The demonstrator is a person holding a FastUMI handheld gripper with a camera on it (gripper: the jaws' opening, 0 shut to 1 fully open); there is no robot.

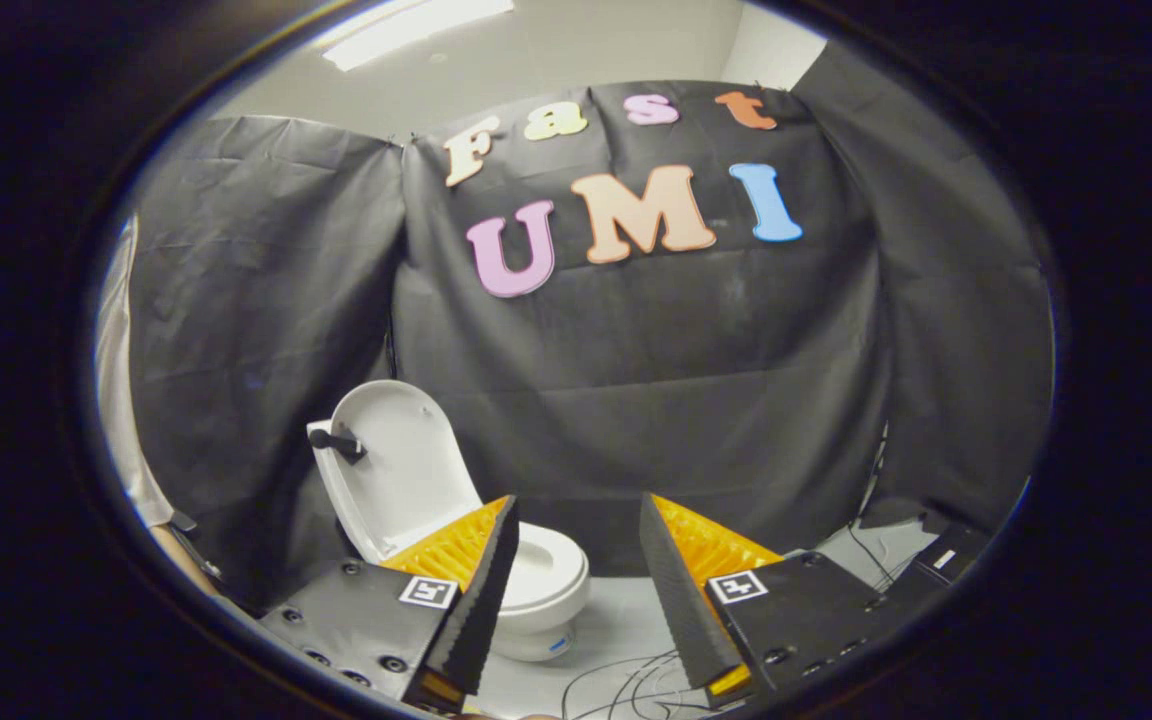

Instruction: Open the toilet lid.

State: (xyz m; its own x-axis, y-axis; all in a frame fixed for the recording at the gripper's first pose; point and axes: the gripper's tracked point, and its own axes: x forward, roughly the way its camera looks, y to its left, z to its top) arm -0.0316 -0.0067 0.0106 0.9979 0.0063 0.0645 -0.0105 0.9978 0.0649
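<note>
The ceiling light (416,30) gives soft, even brightness from above. The black cloth wall (636,380) stays dim. Straight lines bend strongly near the edges; the focus is sharp.

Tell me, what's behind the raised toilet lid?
Black cloth wall stands behind the upright lid. The lid covers whatever lies directly behind it. The open gripper holds nothing.

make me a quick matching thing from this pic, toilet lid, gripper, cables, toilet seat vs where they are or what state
1. toilet lid
2. gripper
3. cables
4. toilet seat

a. lying on the floor between the fingers
b. open, holding nothing
c. raised upright
d. down on the bowl, just past one finger

Pairs: 1-c, 2-b, 3-a, 4-d
</note>
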